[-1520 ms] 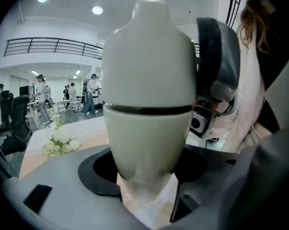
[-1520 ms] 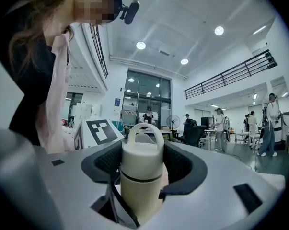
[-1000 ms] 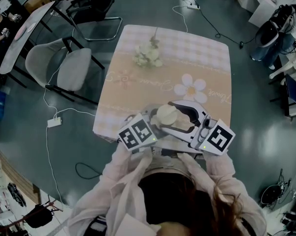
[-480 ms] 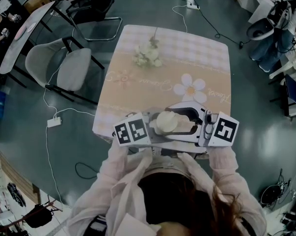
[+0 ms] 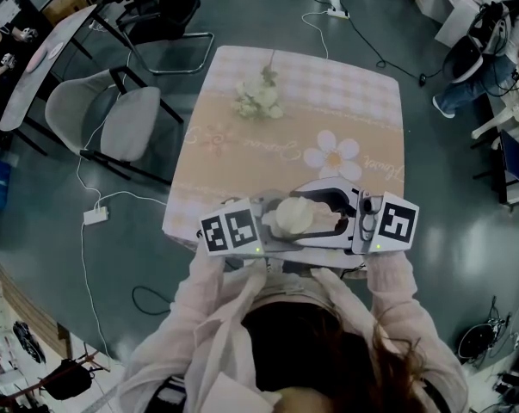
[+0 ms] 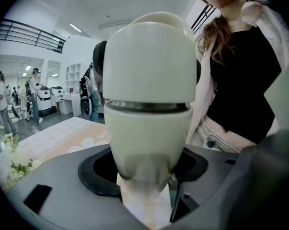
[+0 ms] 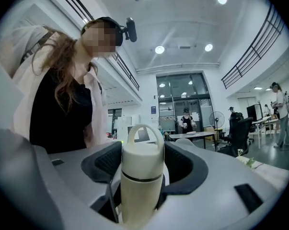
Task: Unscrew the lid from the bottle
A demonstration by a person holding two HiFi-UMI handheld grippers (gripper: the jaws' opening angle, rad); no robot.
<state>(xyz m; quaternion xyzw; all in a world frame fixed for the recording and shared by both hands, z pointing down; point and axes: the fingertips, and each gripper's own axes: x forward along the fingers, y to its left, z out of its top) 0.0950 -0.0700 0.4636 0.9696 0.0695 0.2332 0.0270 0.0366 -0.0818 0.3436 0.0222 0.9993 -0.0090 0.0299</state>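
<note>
Both marker cubes have swung round since a second ago: the right gripper's cube (image 5: pixel 395 222) has come up out of its diagonal to sit level across the near table edge, and the left gripper's cube (image 5: pixel 229 231) has slid a touch outward and squared up, while the cream bottle (image 5: pixel 292 216) has hardly budged between them. Now the two tools face each other from either side, bottle right in the middle, over the near edge of the table (image 5: pixel 328 84), close in front of the person's body. Left gripper (image 6: pixel 145 169) is clamped on the lower body of the bottle, dark pads tight against both flanks, patterned cloth showing underneath; whether the base rests on the cloth can't be made out. Right gripper (image 7: pixel 142 157) is gripping higher up, its pads hugging the lid (image 7: pixel 142 155) on both sides, the loop handle (image 7: pixel 143 131) standing clear above the jaws. Lid is on the bottle, upright, with a thin dark band showing at the seam. Farther up the table lies a small bunch of pale flowers (image 5: pixel 259 100), well apart from the action, and a grey chair (image 5: pixel 113 114) stands off the table's left side.
</note>
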